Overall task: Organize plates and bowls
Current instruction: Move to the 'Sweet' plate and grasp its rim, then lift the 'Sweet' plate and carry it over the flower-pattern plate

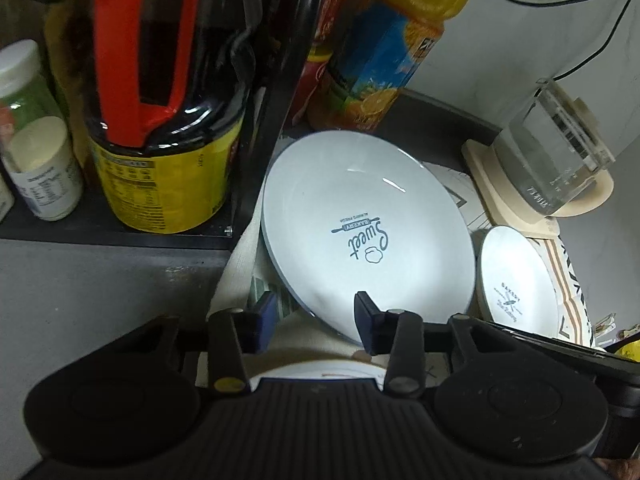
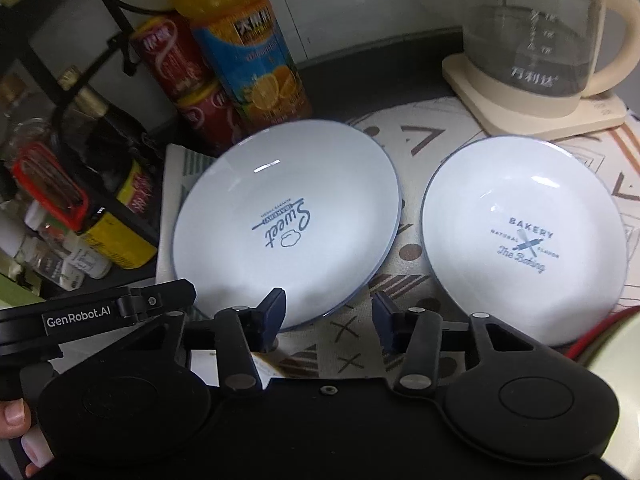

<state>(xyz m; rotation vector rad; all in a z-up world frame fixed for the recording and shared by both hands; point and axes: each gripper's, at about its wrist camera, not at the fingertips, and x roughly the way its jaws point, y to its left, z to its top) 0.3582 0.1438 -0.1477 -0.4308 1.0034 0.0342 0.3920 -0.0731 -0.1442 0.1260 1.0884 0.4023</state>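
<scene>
L wrist view: left gripper (image 1: 316, 316) jaws apart, holding nothing; its R pad overlaps the near rim of the "Sweet" plate (image 1: 368, 232), contact unclear. "Bakery" plate (image 1: 516, 284) at 3 o'clock of it. Dark sauce bottle (image 1: 164, 120) on shelf (image 1: 116, 236) at 10 o'clock.

R wrist view: right gripper (image 2: 330, 316) jaws apart, empty, over patterned cloth (image 2: 416, 140) between the 2 plates. Juice bottle (image 2: 248, 48) at 12 o'clock of "Sweet" plate; glass kettle (image 2: 536, 40) at 12 o'clock of "Bakery" plate.

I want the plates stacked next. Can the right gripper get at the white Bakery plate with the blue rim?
Probably yes: the right gripper is open, and the white blue-rimmed Bakery plate lies uncovered just ahead, nothing between.
</scene>
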